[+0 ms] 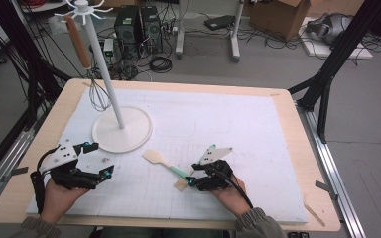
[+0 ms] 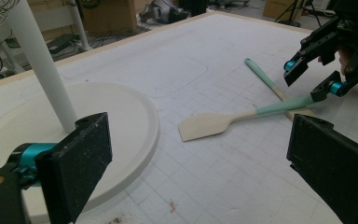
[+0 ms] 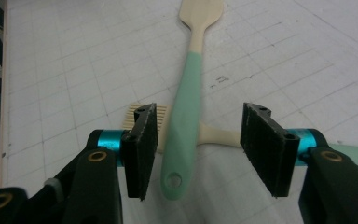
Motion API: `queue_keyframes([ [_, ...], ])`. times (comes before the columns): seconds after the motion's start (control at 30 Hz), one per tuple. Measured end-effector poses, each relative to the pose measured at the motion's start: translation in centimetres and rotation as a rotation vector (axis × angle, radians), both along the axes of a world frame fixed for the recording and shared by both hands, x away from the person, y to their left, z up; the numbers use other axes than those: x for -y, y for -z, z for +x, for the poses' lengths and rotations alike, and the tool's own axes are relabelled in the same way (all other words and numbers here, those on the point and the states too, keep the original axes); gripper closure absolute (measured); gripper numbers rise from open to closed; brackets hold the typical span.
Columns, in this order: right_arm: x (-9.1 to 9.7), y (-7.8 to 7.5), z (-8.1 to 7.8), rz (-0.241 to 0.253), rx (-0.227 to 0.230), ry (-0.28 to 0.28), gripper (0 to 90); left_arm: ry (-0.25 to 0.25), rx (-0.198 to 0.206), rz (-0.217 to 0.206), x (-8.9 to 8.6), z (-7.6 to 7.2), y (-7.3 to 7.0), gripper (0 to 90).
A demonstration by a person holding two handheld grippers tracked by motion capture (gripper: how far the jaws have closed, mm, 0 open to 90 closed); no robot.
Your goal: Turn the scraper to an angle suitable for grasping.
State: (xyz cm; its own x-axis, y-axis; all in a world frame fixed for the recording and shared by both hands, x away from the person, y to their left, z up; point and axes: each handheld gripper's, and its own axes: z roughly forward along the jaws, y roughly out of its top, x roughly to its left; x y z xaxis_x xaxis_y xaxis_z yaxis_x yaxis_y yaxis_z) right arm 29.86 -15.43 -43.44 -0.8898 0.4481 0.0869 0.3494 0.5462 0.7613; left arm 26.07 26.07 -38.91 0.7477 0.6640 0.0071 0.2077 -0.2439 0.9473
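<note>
We count two utensils crossed on the surface (image 1: 278, 148), each with a pale wooden working end and a mint-green handle. The spatula (image 3: 186, 93) lies on top; its green handle, with one hanging hole at the tip, runs straight between the jaws of the right gripper (image 3: 198, 140). The handle sits nearer the left pad than the right one, and neither pad presses on it, so the jaws stand released around it, partway apart. Under the spatula lies the second utensil (image 3: 214, 135), of which a slotted wooden end shows just behind the left pad and a pale neck crosses toward the right pad. In the high view the same pair lies just ahead of the right gripper (image 1: 191, 178), the spatula's flat blade pointing away from the jaws toward the stand.

The left gripper (image 2: 196, 163) hovers with its two jaws spread wide and nothing between them. Ahead of its jaws we see one white stand (image 2: 121, 121), a round base with one upright pole, the base close to the left pad. The spatula blade lies beyond the gap between the jaws, and the right gripper is farther off toward the right pad.

In the high view one whisk (image 1: 98, 94) with a brown wooden handle hangs from a hook at the top of the stand, well apart from both grippers. The two grippers are well apart from each other, one held in each hand.
</note>
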Motion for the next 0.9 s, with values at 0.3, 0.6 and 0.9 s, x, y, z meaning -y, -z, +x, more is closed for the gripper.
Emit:
queue_keyframes([
  [0.3, -0.6, 0.1, -0.3, -0.033, -0.001, -0.035, 57.0, 0.001, 0.002, -0.001, -0.1, -0.1, -0.1, 7.0],
  [0.6, -0.5, 0.1, -0.8, -0.054, 0.001, -0.035, 59.8, -0.003, 0.002, -0.005, -0.1, -0.1, -0.1, 7.0],
  [0.9, -0.3, 0.1, -1.1, -0.059, 0.006, -0.031, 61.1, -0.001, 0.002, -0.005, -0.1, -0.1, -0.1, 7.0],
])
